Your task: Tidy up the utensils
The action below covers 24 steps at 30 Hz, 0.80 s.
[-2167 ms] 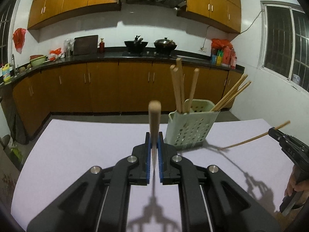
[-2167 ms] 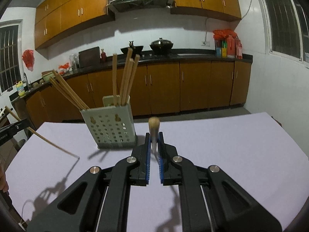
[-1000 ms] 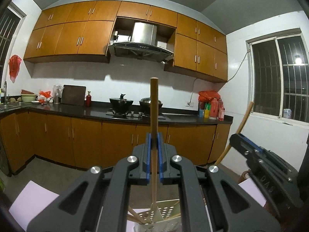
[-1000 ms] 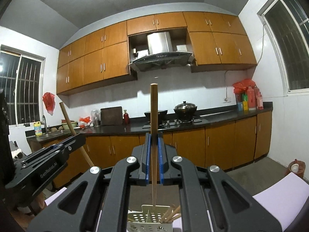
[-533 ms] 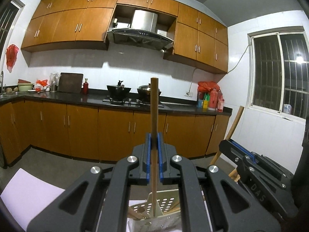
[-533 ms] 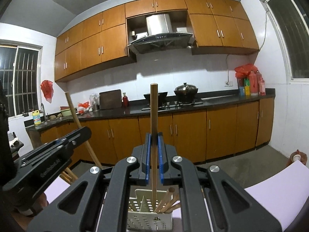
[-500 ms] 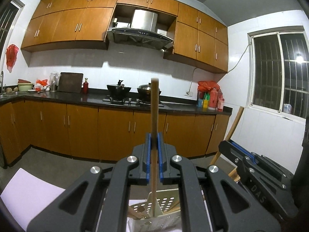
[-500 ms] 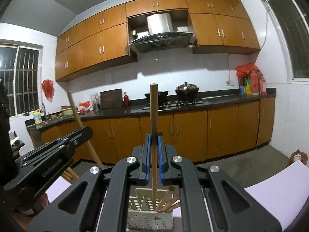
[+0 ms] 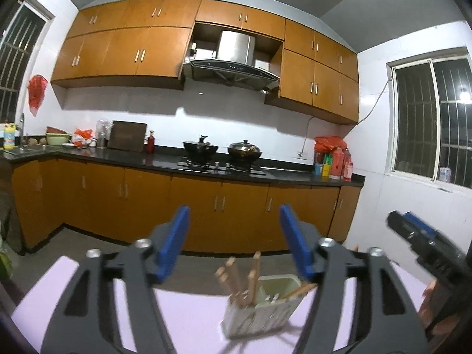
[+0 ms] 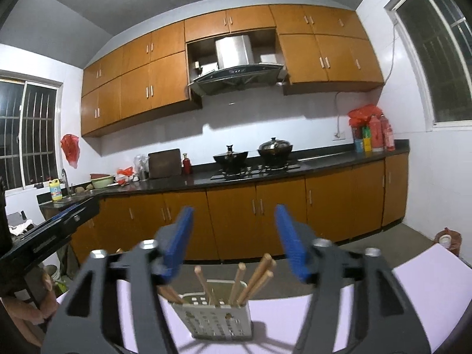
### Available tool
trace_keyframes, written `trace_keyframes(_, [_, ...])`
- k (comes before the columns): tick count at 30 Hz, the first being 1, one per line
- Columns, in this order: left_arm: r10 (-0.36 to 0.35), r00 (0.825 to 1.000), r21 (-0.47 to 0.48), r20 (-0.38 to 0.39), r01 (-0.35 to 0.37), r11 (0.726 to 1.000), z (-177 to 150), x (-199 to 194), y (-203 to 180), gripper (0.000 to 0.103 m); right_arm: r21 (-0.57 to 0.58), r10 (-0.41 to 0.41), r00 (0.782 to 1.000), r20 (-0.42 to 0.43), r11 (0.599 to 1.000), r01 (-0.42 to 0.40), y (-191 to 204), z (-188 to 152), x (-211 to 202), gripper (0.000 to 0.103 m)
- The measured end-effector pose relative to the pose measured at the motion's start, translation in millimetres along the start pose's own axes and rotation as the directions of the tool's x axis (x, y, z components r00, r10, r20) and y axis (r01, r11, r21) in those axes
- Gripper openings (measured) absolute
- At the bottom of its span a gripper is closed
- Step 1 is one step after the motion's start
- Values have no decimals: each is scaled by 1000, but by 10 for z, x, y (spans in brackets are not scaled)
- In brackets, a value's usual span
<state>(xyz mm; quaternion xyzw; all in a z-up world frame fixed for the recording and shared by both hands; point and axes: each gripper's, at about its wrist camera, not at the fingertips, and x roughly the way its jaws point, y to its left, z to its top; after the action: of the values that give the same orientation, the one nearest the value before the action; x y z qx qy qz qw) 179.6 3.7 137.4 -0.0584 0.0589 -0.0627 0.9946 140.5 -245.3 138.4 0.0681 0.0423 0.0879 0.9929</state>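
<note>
A pale perforated utensil holder (image 9: 259, 309) stands on the lilac table (image 9: 183, 318) with several wooden-handled utensils (image 9: 236, 280) upright in it. My left gripper (image 9: 234, 242) is open and empty above it. In the right wrist view the holder (image 10: 218, 318) and its wooden handles (image 10: 256, 277) sit below my right gripper (image 10: 233, 239), which is also open and empty. The right gripper shows at the right edge of the left wrist view (image 9: 424, 247). The left gripper shows at the left edge of the right wrist view (image 10: 50, 230).
Behind the table runs a kitchen counter (image 9: 165, 159) with wooden cabinets, two pots on a stove (image 9: 221, 150) and bottles (image 9: 333, 162). A window (image 9: 433, 124) is at the right. The table's far right corner (image 10: 427, 268) shows in the right wrist view.
Both grippers have opened and let go of their wooden-handled utensils, which now stand in the holder. Both grippers have lifted back, so the holder shows lower and further off.
</note>
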Motion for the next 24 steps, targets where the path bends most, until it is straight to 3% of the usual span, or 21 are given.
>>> trace_keyframes(2, [19, 1000, 22, 1, -19, 1000, -92, -257, 38, 83, -22, -18, 1000, -7, 1000, 18, 30, -58, -137, 89])
trace_keyframes(4, [35, 999, 40, 1, -35, 999, -192, -481, 64, 98, -47, -37, 999, -15, 998, 36, 61, -155, -298, 95])
trace_keyframes(6, [46, 999, 61, -5, -46, 997, -300, -667, 66, 99, -74, -57, 998, -32, 996, 55, 106, -280, -431, 101])
trace_keyframes(13, [70, 994, 111, -82, -61, 992, -774, -1138, 24, 99, -78, -108, 983, -145, 992, 98, 163, -720, -725, 101])
trace_keyframes(17, [69, 988, 108, -137, -55, 993, -1009, -1231, -11, 99, -25, -109, 973, -204, 994, 106, 123, -980, -865, 101])
trace_keyframes(24, [73, 976, 106, -205, -52, 993, -1392, -1303, -63, 99, -74, -133, 953, -273, 990, 117, 174, -1286, -985, 101])
